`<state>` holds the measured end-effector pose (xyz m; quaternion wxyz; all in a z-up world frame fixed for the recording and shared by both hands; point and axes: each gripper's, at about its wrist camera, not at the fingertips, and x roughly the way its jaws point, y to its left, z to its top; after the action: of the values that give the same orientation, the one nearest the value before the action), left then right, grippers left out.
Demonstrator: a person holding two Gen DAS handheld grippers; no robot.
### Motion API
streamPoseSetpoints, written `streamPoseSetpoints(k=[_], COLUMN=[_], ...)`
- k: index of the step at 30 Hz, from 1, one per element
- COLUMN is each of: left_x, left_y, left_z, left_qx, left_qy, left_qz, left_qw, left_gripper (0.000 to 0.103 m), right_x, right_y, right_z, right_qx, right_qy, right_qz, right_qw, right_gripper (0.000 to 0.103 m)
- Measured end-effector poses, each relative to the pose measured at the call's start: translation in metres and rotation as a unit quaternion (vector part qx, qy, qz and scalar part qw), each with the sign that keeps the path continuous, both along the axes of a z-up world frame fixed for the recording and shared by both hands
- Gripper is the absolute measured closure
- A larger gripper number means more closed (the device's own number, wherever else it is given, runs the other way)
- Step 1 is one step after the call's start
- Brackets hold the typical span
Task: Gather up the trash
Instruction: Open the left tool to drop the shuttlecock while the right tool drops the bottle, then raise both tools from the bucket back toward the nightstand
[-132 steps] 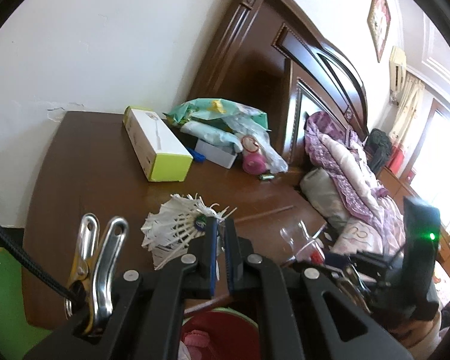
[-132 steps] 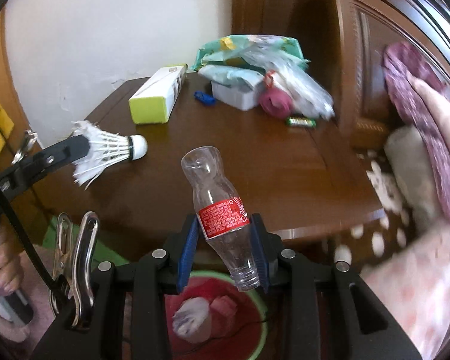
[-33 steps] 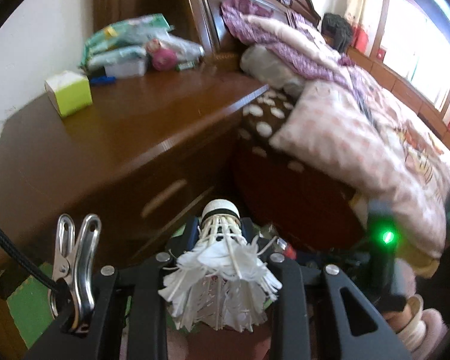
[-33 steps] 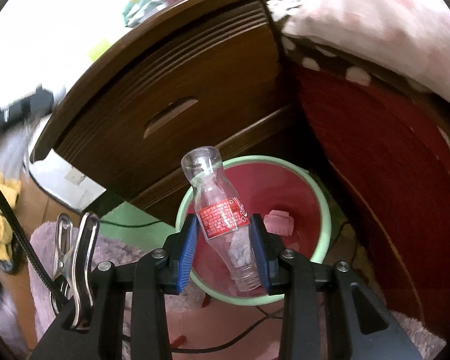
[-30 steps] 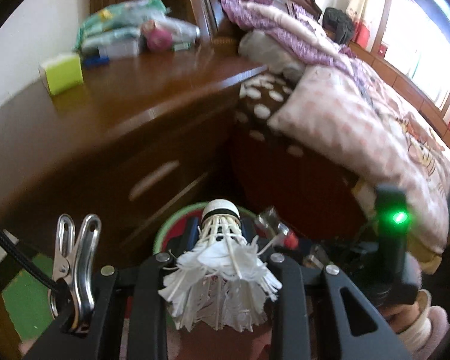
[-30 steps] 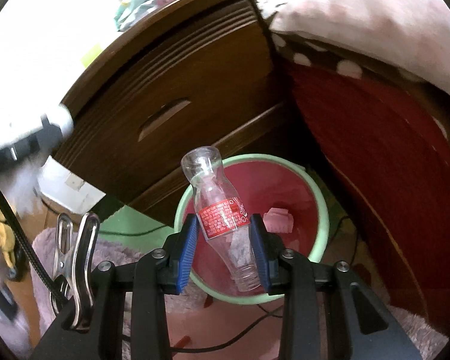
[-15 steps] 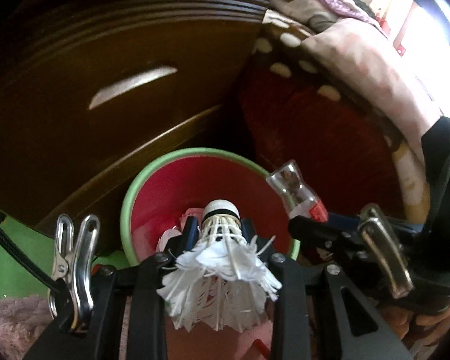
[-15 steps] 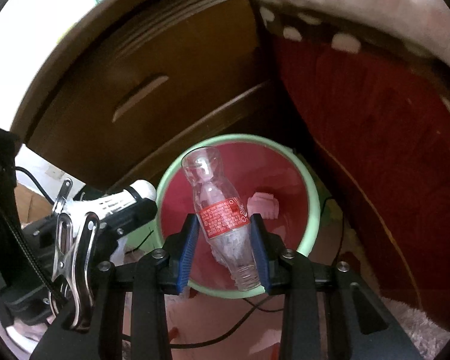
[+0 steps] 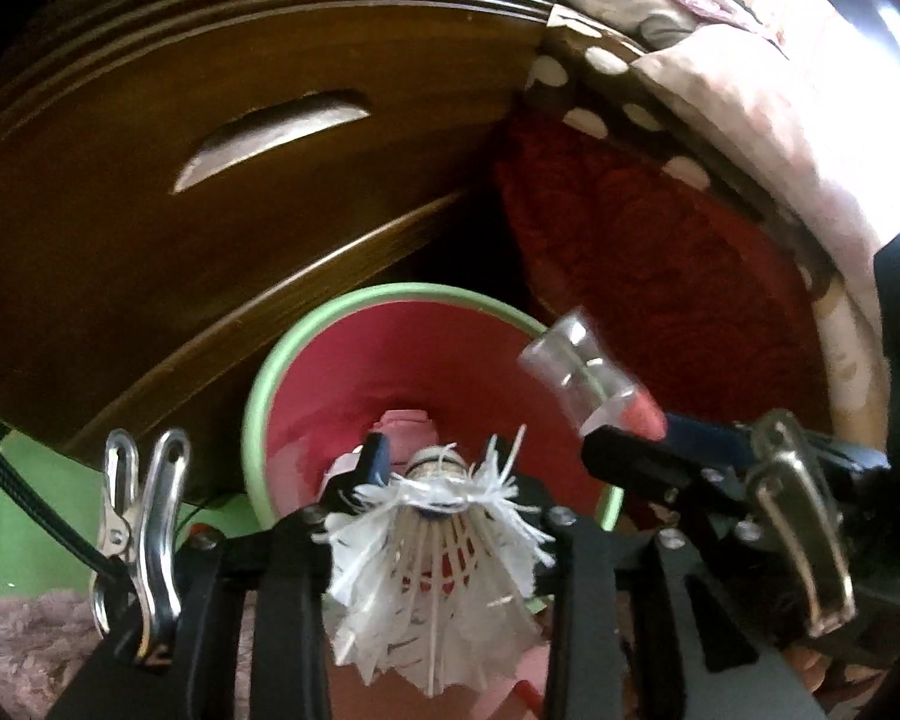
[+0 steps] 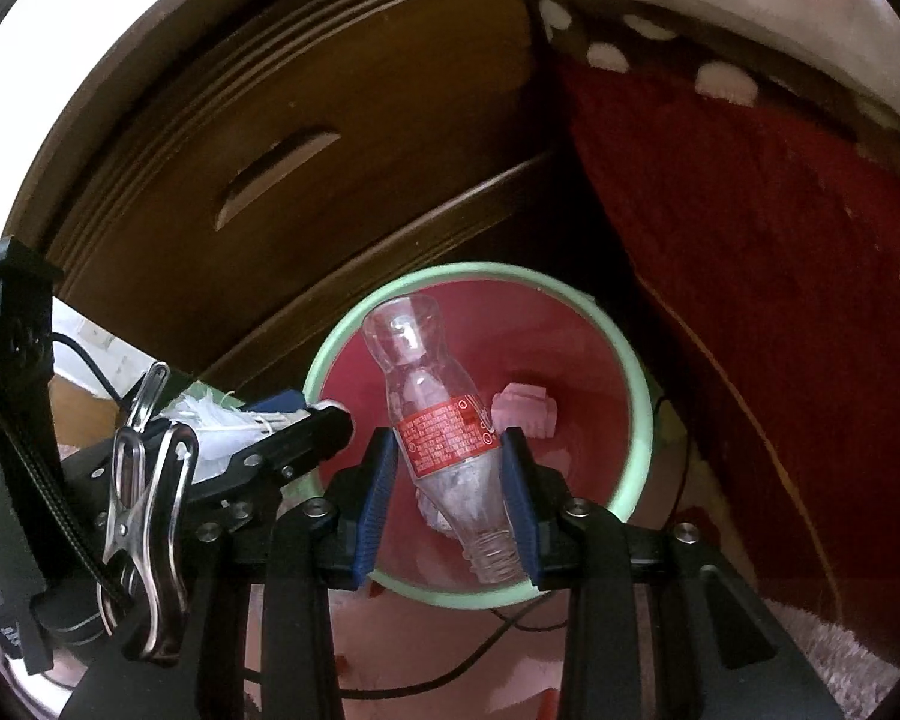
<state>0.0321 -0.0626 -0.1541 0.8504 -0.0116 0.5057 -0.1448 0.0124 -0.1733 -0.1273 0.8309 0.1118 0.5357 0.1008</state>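
Nearest us, our left gripper (image 9: 444,474) grips the shuttlecock (image 9: 435,576), cork forward; our right gripper (image 10: 447,474) clamps the plastic bottle (image 10: 438,420) at its red label, neck toward us. Both hang over the green-rimmed bin (image 10: 639,384), pink scrap (image 10: 525,411) inside at 1 o'clock. Beyond, at 11 o'clock, the wooden drawer (image 10: 306,138). We judge: carried over, release pending.

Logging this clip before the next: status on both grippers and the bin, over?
Left gripper shut on shuttlecock. Right gripper shut on plastic bottle. Both over the green-rimmed bin; neither released. Drop path unobstructed.
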Motion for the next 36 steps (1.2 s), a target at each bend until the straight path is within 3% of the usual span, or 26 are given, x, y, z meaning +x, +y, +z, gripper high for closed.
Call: streamPoseSetpoints(k=[6, 17, 26, 36], left_x=[-0.002, -0.008, -0.021, -0.037], left_y=[0.005, 0.008, 0.011, 0.019], left_z=[0.002, 0.015, 0.048, 0.097], left_qx=[-0.003, -0.013, -0.012, -0.03], left_qy=[0.006, -0.003, -0.037, -0.078], left_qz=[0.012, 0.014, 0.021, 0.024], left_qw=[0.9999, 0.9998, 0.999, 0.9962], left_gripper=[0.059, 0.053, 0.053, 0.053], right_x=[0.0, -0.005, -0.015, -0.033], right_y=[-0.006, -0.006, -0.006, -0.008], right_z=[0.0, 0.007, 0.025, 0.068], right_qx=[0.009, 0.022, 0.029, 0.03], right_qy=[-0.008, -0.034, -0.086, -0.159], right_qz=[-0.01, -0.009, 0.002, 0.019], right_qw=[1.0, 0.999, 0.996, 0.987], right_gripper=[0.056, 0.055, 0.055, 0.055])
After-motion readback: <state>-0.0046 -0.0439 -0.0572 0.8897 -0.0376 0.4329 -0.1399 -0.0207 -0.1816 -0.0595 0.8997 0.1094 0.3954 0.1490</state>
